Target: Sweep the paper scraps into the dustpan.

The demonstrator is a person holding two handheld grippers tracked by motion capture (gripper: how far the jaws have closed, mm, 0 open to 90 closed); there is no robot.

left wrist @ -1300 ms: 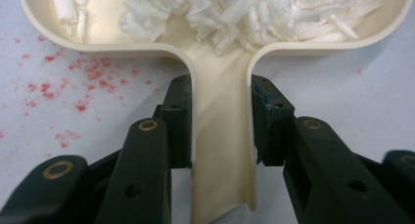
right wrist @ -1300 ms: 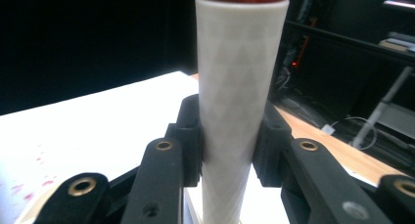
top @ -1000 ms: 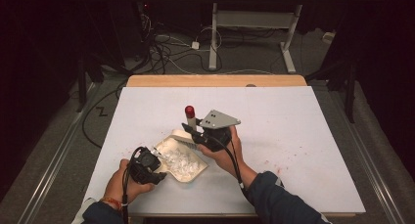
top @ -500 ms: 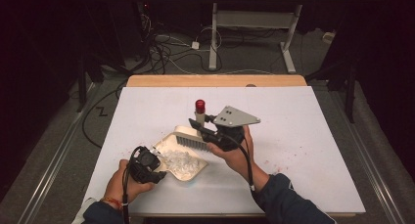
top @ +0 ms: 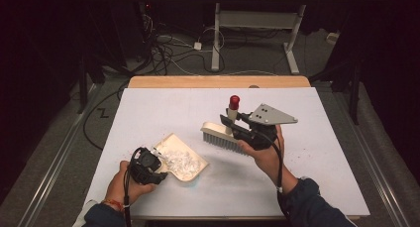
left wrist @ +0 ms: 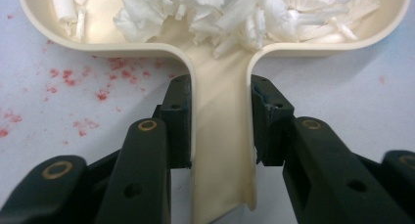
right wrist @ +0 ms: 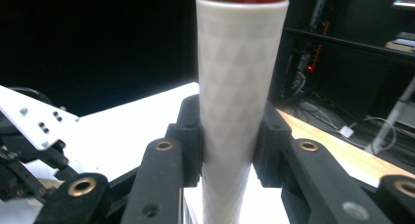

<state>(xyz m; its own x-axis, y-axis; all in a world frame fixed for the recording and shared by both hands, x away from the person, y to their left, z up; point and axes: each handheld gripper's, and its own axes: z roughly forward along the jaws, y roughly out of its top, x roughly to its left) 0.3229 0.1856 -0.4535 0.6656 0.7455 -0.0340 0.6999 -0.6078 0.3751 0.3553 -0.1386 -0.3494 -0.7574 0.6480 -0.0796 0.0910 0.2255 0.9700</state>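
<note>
Apparently sweeping was done: left gripper point(left wrist: 220, 131) clamped tight on the dustpan point(top: 181, 157) handle, paper scraps point(top: 178, 160) inside, pan on the table point(top: 297, 187). Right gripper point(right wrist: 230, 145) gripped the brush point(top: 225, 135) handle, held just right of pan. Next likely: set brush down, carry pan level.

No readable text, label, brand, number or sign appears on anything.
</note>
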